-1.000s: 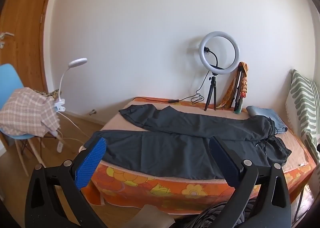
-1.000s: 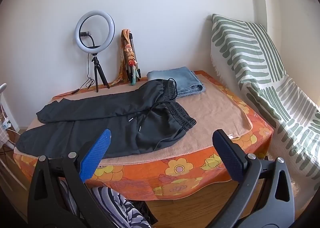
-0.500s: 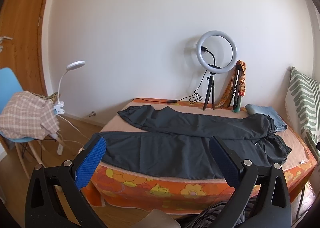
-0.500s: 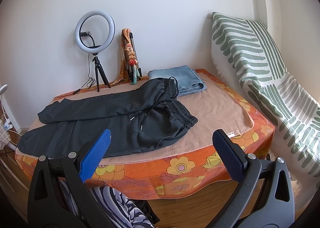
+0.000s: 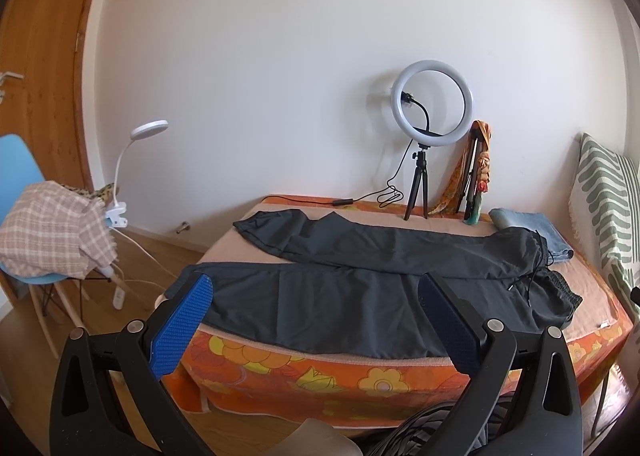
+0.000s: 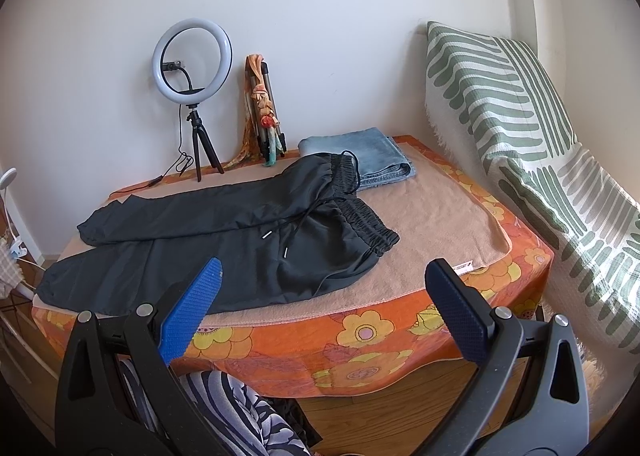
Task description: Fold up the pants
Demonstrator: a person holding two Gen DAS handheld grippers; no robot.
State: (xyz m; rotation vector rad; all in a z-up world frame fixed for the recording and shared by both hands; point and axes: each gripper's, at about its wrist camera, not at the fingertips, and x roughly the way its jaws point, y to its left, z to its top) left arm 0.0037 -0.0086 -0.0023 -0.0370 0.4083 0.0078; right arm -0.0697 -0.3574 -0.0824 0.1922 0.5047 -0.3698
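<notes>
Dark grey pants lie flat on a beige towel over an orange flowered table, legs spread toward the left, elastic waistband and drawstrings on the right. My left gripper hovers open in front of the table's near edge, short of the pants. In the right wrist view my right gripper is open too, held before the table edge near the waistband end. Neither touches the cloth.
Folded blue jeans lie at the back right. A ring light on a tripod and a folded tripod with a scarf stand by the wall. A striped cushion is at right; a blue chair with checked cloth and lamp at left.
Both views have shifted slightly, the table sitting a little differently in frame. The pants have not moved and both grippers stay open.
</notes>
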